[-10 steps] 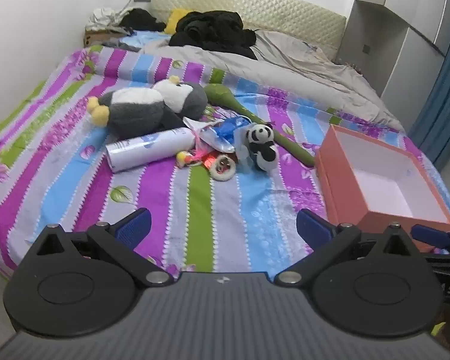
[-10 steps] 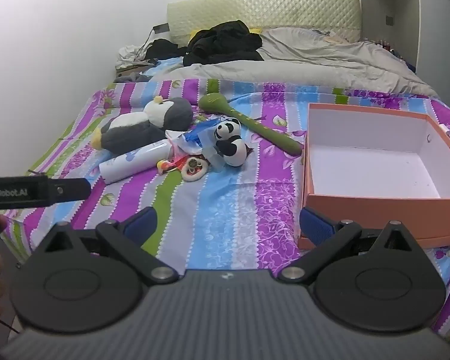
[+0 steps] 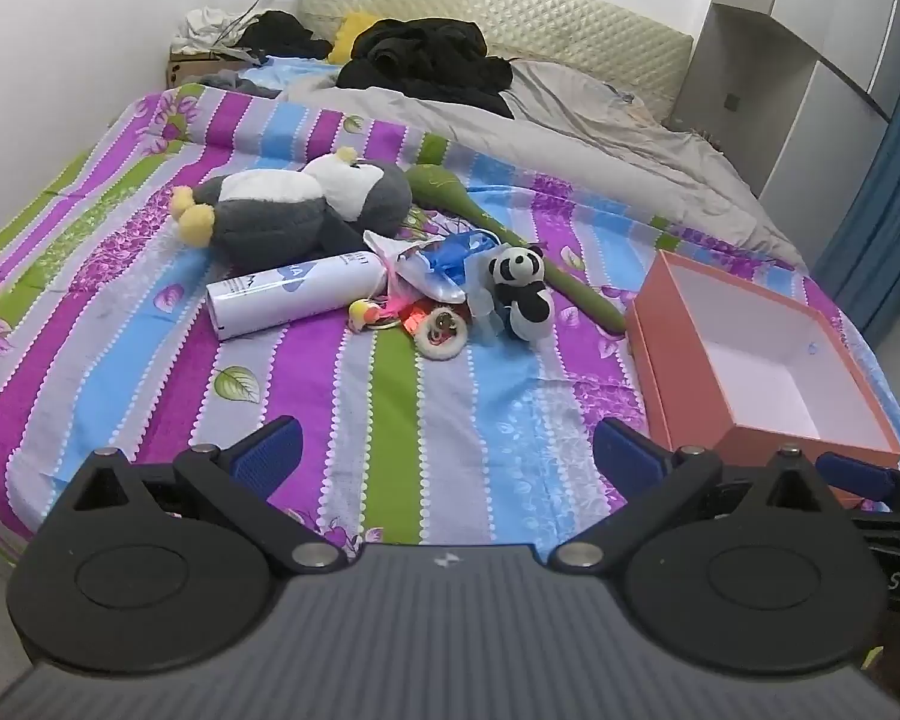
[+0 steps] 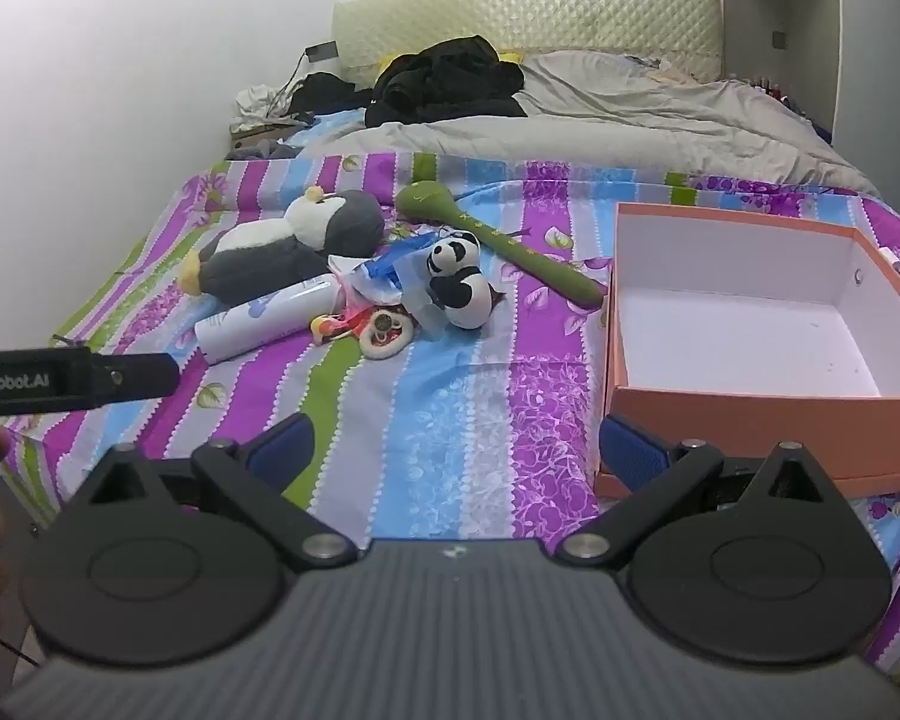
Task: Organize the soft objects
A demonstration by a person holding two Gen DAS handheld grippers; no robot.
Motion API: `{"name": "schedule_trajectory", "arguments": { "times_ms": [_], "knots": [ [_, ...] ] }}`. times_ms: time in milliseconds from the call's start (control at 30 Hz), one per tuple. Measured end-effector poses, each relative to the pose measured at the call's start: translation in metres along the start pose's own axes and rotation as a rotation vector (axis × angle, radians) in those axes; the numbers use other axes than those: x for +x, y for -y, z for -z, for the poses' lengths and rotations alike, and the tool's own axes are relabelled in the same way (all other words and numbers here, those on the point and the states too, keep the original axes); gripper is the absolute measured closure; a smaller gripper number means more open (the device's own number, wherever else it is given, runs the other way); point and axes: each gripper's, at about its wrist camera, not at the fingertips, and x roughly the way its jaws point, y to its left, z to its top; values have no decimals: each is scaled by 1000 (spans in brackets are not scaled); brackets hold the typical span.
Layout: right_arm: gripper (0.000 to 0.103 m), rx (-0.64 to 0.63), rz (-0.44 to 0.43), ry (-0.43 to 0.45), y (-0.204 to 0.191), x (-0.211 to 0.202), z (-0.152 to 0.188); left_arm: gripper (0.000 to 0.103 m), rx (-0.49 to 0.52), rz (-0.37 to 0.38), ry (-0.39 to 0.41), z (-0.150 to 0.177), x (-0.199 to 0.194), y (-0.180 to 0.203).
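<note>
While both the left gripper (image 3: 447, 456) and right gripper (image 4: 453, 444) gape empty, two plush toys, penguin (image 3: 294, 210) and panda (image 3: 519, 291), lie ahead, one orange box (image 4: 750, 396) rightward.

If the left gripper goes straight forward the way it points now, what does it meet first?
Probably the striped bedsheet first, bare ahead of the open left gripper. Further along that line lies the small round white plush ring, beside the small panda plush. Depth is uncertain.

Home bedroom. My view centres on a bed (image 3: 342, 396) in striped floral sheets; quilted headboard (image 3: 510, 18) at its far end, grey duvet (image 3: 570, 120) below it, wardrobe (image 3: 810, 60) to its right.
</note>
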Motion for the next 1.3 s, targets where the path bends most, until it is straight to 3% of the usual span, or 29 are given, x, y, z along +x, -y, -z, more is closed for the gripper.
{"name": "schedule_trajectory", "arguments": {
  "times_ms": [1300],
  "knots": [
    [0, 18, 31, -11, 2, 7, 1, 0, 37, 8, -30, 9, 13, 9]
  ]
}}
